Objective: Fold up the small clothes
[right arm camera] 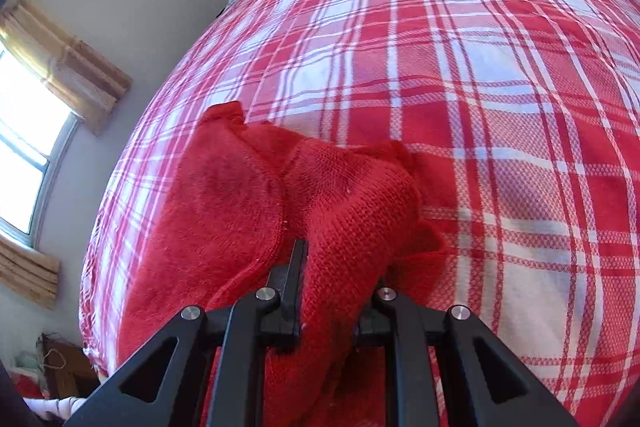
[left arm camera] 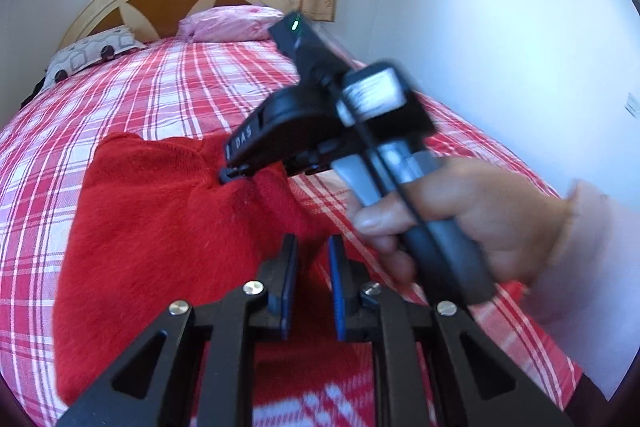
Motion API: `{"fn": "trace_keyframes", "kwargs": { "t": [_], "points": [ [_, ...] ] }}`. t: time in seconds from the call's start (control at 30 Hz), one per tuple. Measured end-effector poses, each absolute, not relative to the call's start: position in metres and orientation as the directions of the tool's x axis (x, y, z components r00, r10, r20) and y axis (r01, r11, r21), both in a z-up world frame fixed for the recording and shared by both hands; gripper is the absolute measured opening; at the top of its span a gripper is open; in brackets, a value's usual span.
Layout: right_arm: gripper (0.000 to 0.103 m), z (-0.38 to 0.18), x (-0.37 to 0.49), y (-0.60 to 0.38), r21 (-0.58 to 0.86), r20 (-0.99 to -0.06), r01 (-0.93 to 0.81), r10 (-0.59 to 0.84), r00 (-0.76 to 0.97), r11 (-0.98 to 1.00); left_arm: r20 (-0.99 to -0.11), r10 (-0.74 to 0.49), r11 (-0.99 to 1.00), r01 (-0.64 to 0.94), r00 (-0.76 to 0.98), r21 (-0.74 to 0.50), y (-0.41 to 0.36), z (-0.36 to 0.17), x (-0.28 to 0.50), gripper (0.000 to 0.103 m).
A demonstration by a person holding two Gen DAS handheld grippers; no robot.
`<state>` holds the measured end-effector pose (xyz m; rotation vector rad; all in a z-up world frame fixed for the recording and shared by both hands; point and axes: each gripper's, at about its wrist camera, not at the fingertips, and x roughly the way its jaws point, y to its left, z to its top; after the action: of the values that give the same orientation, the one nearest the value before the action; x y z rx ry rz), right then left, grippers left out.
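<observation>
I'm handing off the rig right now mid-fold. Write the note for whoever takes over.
Right gripper: shut on a bunched fold of the red knitted garment.
Left gripper: fingers nearly together with red fabric between them; looks like a grip, not certain.
Garment lies rumpled on the plaid bedspread, partly lifted.
Done: both ends picked up.
Left: carry the fold over, lay it flat, release.

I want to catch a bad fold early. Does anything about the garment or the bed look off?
The red knit garment lies bunched and creased on the plaid bedspread, not flat. One fold is pinched in the right gripper. Nothing looks torn or spilled.
</observation>
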<state>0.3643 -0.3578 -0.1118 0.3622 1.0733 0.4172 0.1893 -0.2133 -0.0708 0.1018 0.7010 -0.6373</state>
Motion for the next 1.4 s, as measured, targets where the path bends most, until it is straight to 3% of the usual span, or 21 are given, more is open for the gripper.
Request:
{"fn": "trace_keyframes", "kwargs": {
  "t": [0.03,0.13,0.23,0.3,0.33,0.4,0.47,0.63,0.87,0.9,0.93,0.97,1.2,1.4],
  "points": [
    [0.017,-0.112,0.365,-0.357,0.463,-0.767,-0.152,0.481,0.425,0.873,-0.629,-0.515,0.802,0.586,0.582,-0.115,-0.209,-0.067,0.185,0.023],
    [0.023,-0.110,0.365,-0.354,0.433,-0.762,-0.158,0.454,0.461,0.888,-0.624,-0.502,0.810,0.578,0.599,-0.097,-0.191,-0.058,0.178,0.058],
    [0.028,-0.105,0.358,-0.365,0.494,-0.727,-0.117,0.483,0.488,0.861,-0.605,-0.504,0.824,0.553,0.616,-0.123,-0.161,-0.048,0.174,0.062],
    [0.029,-0.095,0.344,-0.380,0.554,-0.684,-0.063,0.498,0.533,0.830,-0.591,-0.490,0.845,0.516,0.641,-0.141,-0.139,-0.041,0.175,0.072],
    [0.035,-0.091,0.335,-0.387,0.570,-0.668,-0.046,0.496,0.554,0.820,-0.587,-0.470,0.860,0.492,0.659,-0.136,-0.131,-0.039,0.178,0.077],
    [0.041,-0.079,0.306,-0.395,0.579,-0.643,-0.038,0.485,0.593,0.814,-0.577,-0.423,0.893,0.431,0.699,-0.132,-0.113,-0.035,0.189,0.077],
    [0.041,-0.073,0.279,-0.393,0.583,-0.629,-0.062,0.498,0.597,0.810,-0.580,-0.382,0.916,0.379,0.720,-0.133,-0.100,-0.035,0.201,0.077],
    [0.041,-0.070,0.195,-0.377,0.634,-0.562,-0.117,0.560,0.608,0.764,-0.675,-0.300,0.945,0.309,0.674,-0.111,-0.090,-0.062,0.235,0.077],
    [0.041,-0.076,0.178,-0.328,0.507,-0.610,-0.218,0.526,0.593,0.834,-0.703,-0.306,0.942,0.312,0.642,-0.124,-0.089,-0.078,0.222,0.077],
    [0.037,-0.078,0.179,-0.327,0.504,-0.609,-0.228,0.530,0.590,0.833,-0.704,-0.287,0.944,0.316,0.650,-0.094,-0.090,-0.077,0.219,0.077],
    [0.021,-0.080,0.180,-0.323,0.498,-0.607,-0.242,0.535,0.588,0.832,-0.704,-0.276,0.945,0.316,0.654,-0.077,-0.091,-0.077,0.216,0.077],
    [0.014,-0.081,0.179,-0.322,0.501,-0.609,-0.253,0.545,0.577,0.828,-0.704,-0.270,0.946,0.318,0.657,-0.066,-0.090,-0.077,0.214,0.077],
    [0.005,-0.098,0.154,-0.325,0.475,-0.692,-0.238,0.526,0.494,0.847,-0.696,-0.275,0.944,0.324,0.663,-0.064,-0.081,-0.073,0.216,0.077],
    [0.004,-0.116,0.140,-0.341,0.548,-0.665,-0.195,0.565,0.488,0.813,-0.698,-0.244,0.948,0.317,0.674,-0.025,-0.084,-0.081,0.227,0.077]
  ]
}}
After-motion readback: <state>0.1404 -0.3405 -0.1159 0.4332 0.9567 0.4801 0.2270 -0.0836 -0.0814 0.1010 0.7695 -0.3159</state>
